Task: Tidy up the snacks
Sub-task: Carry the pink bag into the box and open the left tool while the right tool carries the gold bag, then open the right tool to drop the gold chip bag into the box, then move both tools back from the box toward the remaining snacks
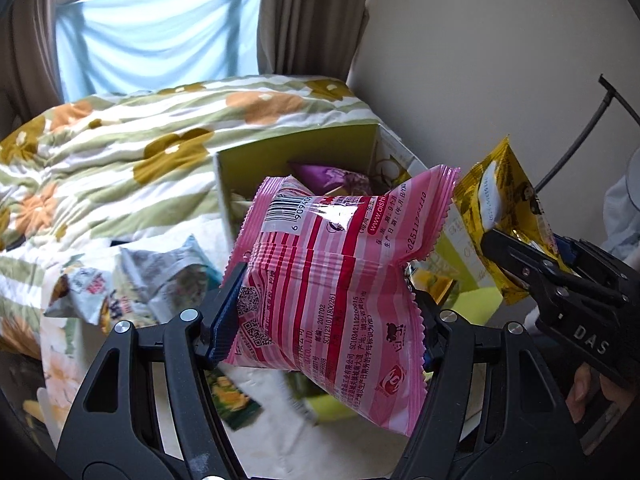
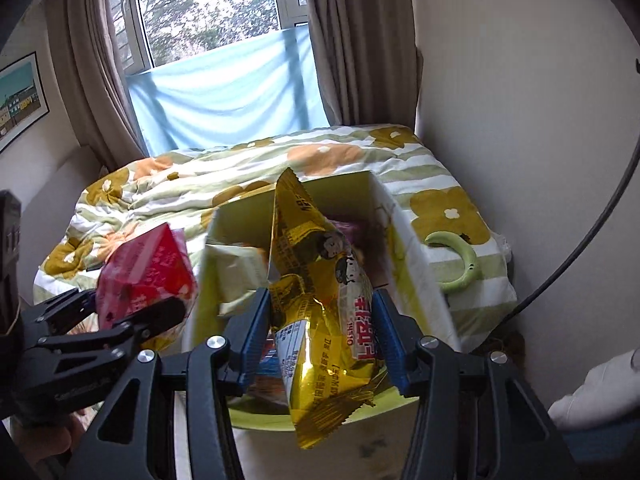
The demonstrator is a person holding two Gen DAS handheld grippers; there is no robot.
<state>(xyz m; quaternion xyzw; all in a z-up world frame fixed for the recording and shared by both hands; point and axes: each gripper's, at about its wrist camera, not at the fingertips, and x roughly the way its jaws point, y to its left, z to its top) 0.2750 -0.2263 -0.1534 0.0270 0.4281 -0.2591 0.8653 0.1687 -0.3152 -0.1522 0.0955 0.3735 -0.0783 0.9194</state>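
Note:
My left gripper [image 1: 326, 312] is shut on a pink striped snack bag [image 1: 332, 264] and holds it in the air in front of an open yellow-green box [image 1: 256, 152]. The bag also shows in the right wrist view [image 2: 144, 276] at the left. My right gripper [image 2: 320, 336] is shut on a gold snack bag [image 2: 320, 300] and holds it above the box [image 2: 348, 184]. In the left wrist view the right gripper [image 1: 516, 256] and gold bag [image 1: 496, 200] are at the right. The box holds several packets, one purple [image 1: 332, 178].
The box stands on a bed with a floral green-striped quilt [image 1: 120, 140]. Loose snack bags [image 1: 152, 280] lie on the bed left of the box. A green ring-shaped object [image 2: 460, 264] lies right of the box. The wall is close on the right; curtains and window stand behind.

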